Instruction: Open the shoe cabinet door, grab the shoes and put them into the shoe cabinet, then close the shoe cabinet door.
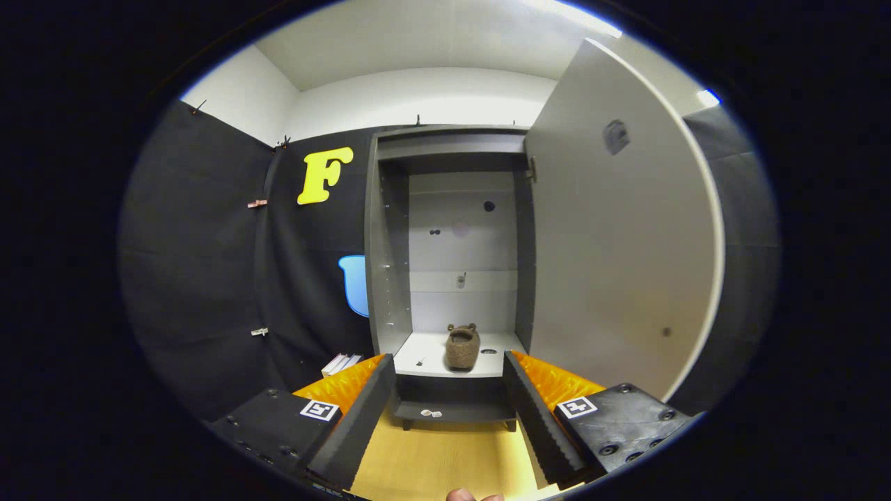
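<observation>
Brown and fuzzy, the shoe (462, 347) stood on the cabinet's (381, 236) white shelf (424, 348), seen end on, with a dark opening near its top and two small ear-like bumps on the upper rim. It sat about mid-shelf, slightly toward the front edge, well beyond the fingertips and in line with the gap between them. The cabinet was grey, its back panel pale with a few small dark holes. The door (619, 250) hung wide open to the right, its plain pale inner face turned this way. The gripper (449, 367) was spread, nothing between its black ridged pads (539, 417), orange bodies behind them. Below the shelf lay a low dark recess, and ahead of the fingers a light wooden floor (438, 459). A fingertip (463, 495) showed at the very bottom.
</observation>
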`<state>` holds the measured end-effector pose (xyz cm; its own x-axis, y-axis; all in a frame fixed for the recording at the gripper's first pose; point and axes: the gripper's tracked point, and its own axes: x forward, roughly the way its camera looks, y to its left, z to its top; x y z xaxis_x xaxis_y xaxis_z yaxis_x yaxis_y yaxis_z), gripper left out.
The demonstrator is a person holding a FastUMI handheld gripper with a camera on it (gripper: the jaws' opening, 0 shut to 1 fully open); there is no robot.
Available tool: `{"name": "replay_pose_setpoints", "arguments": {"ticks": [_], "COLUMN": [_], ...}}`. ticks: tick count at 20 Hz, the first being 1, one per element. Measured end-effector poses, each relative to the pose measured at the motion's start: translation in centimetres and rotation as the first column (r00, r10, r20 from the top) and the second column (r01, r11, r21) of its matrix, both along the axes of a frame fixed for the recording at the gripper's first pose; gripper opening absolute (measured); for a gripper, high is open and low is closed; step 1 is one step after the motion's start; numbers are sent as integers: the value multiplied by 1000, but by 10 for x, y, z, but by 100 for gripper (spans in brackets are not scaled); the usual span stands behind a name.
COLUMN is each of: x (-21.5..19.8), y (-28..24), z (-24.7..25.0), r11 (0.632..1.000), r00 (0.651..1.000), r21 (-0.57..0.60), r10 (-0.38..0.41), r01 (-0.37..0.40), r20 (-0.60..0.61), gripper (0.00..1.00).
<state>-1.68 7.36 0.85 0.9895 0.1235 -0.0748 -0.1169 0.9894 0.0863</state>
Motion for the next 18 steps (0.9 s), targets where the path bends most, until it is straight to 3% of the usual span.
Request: {"name": "replay_pose_setpoints", "arguments": {"ticks": [6, 10, 14, 18], "x": [-54, -71, -52, -9], "y": [-74, -146, -219, -258], "z": [-4, -11, -13, -38], "r11": [999, 992, 975, 963], "r00": [998, 990, 973, 958], "r21": [49, 25, -10, -1], "r10": [-22, -118, -223, -268], "r01": [25, 120, 223, 269], "r20": [-65, -81, -52, -102], "gripper": [98, 98, 98, 98]}}
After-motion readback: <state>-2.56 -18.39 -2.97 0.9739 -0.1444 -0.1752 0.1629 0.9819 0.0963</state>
